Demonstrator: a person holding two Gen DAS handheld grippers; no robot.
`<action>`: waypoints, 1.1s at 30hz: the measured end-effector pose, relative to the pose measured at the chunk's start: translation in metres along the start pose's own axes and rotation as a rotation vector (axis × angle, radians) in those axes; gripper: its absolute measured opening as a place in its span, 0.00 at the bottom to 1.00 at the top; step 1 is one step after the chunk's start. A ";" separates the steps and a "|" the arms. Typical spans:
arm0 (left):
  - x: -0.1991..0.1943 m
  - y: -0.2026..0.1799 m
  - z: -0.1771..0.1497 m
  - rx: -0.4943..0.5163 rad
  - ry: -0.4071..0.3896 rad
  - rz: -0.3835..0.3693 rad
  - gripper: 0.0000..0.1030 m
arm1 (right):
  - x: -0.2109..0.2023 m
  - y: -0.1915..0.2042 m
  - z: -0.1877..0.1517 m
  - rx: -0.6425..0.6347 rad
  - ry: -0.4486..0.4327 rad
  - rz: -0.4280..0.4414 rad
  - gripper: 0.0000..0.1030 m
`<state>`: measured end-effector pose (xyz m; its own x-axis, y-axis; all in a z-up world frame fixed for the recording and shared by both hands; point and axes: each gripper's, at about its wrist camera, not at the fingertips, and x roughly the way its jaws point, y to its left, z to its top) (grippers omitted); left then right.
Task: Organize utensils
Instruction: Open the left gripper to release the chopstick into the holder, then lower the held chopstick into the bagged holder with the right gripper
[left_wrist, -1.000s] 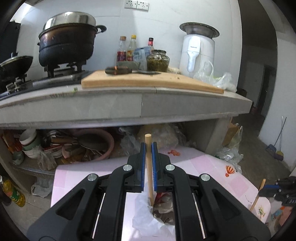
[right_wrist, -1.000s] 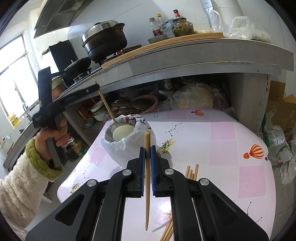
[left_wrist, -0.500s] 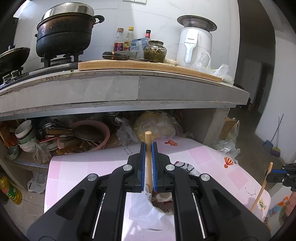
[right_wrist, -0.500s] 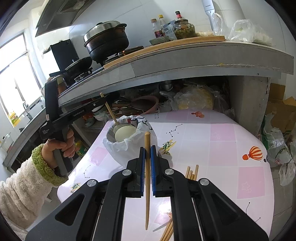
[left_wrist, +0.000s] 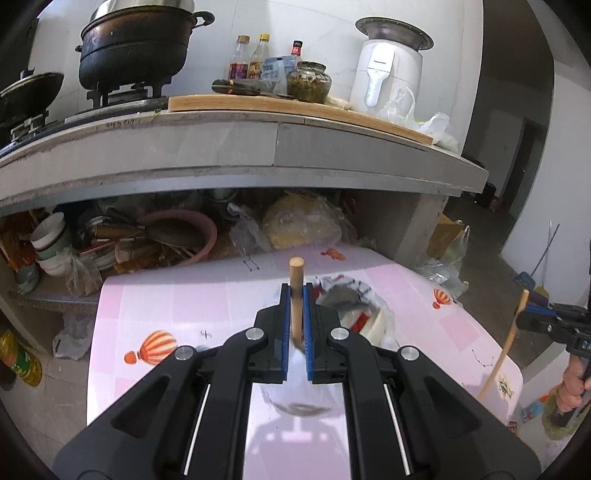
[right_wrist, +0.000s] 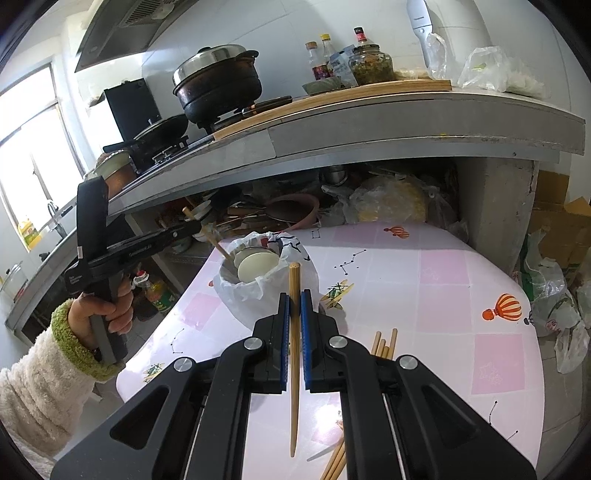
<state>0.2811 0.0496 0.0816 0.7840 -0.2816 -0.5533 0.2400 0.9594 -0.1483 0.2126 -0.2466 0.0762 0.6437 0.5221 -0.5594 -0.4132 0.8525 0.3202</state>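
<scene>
Over the pink table (right_wrist: 443, 295), each closed gripper pinches one pale, round-ended wooden chopstick (right_wrist: 294, 354).

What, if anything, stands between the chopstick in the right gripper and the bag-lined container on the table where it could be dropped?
Nothing visible blocks it. The right gripper is shut on its chopstick, and the pink table between it and the container is bare. Inside the container are only a pale lid and the left gripper's chopstick.

Wooden chopstick (right_wrist: 294, 354) upright over pink table; loose chopsticks (right_wrist: 384, 347) lying beside.
</scene>
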 end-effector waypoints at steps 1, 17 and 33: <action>-0.002 0.000 -0.002 0.002 0.004 -0.003 0.05 | 0.000 0.000 0.000 -0.001 0.000 0.000 0.06; -0.043 0.002 -0.022 -0.010 -0.020 -0.053 0.24 | -0.026 0.023 0.034 -0.057 -0.071 0.007 0.06; -0.100 0.048 -0.127 -0.187 -0.086 0.172 0.77 | -0.028 0.095 0.195 -0.162 -0.248 0.102 0.06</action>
<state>0.1416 0.1263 0.0259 0.8516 -0.1069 -0.5132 -0.0048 0.9774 -0.2115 0.2808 -0.1750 0.2710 0.7227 0.6123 -0.3206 -0.5685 0.7905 0.2281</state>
